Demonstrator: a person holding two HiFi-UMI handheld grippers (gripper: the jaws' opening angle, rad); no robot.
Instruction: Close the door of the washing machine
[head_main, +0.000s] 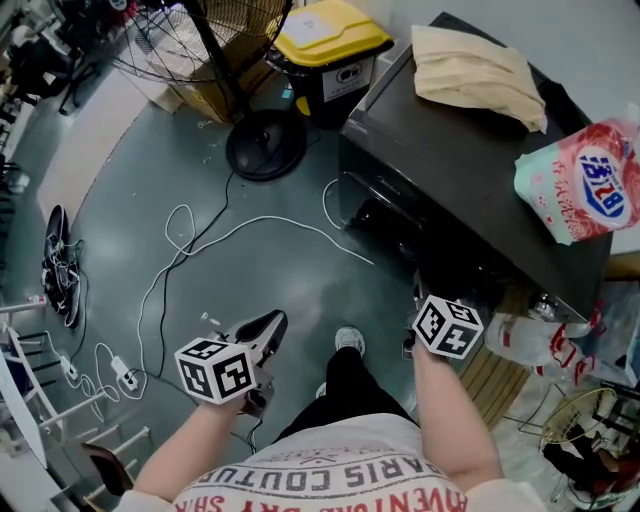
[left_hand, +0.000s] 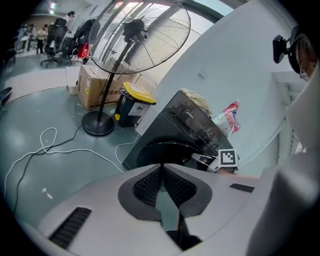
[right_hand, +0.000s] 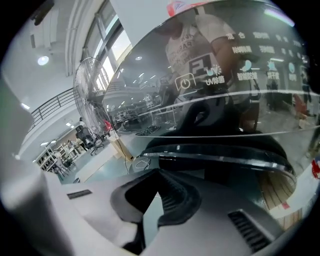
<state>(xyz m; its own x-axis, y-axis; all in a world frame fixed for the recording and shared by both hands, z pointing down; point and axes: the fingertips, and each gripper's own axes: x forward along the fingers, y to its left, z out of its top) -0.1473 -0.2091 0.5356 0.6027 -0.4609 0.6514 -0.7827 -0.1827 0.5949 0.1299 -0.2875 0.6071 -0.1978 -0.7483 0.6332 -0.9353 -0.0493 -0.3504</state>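
Grey-green floor (head_main: 300, 290) runs under you, crossed by a white cable (head_main: 260, 225), with a stand fan (head_main: 265, 140) and a yellow-lidded bin (head_main: 330, 40) beyond. Your washing machine (head_main: 470, 170) sits at upper right, glossy black, its long top running from upper left to lower right in the head view and its front facing the open floor. Its round dark door (left_hand: 165, 150) lies against that front; you cannot tell whether it is latched. A beige cloth (head_main: 475, 70) and a pink detergent bag (head_main: 585, 180) rest on top. Your left gripper (left_hand: 161, 166) hangs low, jaws together on nothing. Your right gripper (right_hand: 159, 171) is close before the front, jaws also together and empty.
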